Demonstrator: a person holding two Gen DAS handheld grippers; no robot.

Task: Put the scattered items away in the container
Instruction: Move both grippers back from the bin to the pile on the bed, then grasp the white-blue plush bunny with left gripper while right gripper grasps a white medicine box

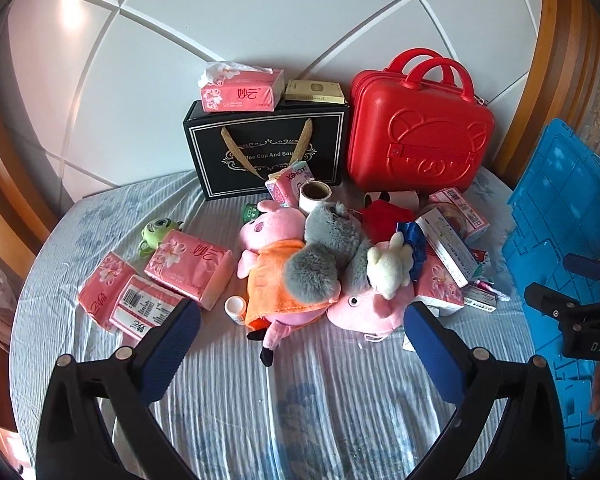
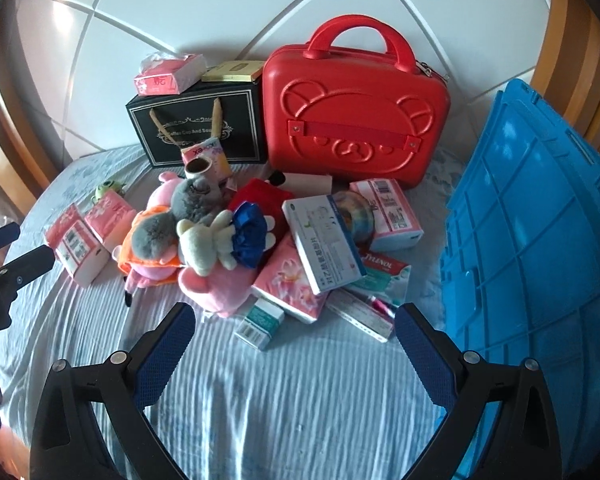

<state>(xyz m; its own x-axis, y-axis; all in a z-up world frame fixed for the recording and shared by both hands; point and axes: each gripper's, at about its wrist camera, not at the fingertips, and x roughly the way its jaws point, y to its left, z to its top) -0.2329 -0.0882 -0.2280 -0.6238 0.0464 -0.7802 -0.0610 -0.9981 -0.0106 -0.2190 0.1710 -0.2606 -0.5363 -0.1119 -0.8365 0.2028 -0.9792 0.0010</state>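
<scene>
On the bed (image 2: 300, 392), toys (image 1: 296, 264) lie beside the blue crate (image 2: 540, 240); left gripper (image 1: 302, 316) and right gripper (image 2: 296, 320) are both wide open, holding nothing.

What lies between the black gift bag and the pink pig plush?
In the left wrist view, a Kotex pack and a tape roll lie between the black gift bag and the pink pig plush.

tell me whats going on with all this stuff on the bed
A person holds a two-finger tool in each hand over a bed strewn with plush toys, tissue packs and medicine boxes. Both the left tool and right tool are open and empty. The blue container waits at the right; nothing is picked up yet.
</scene>
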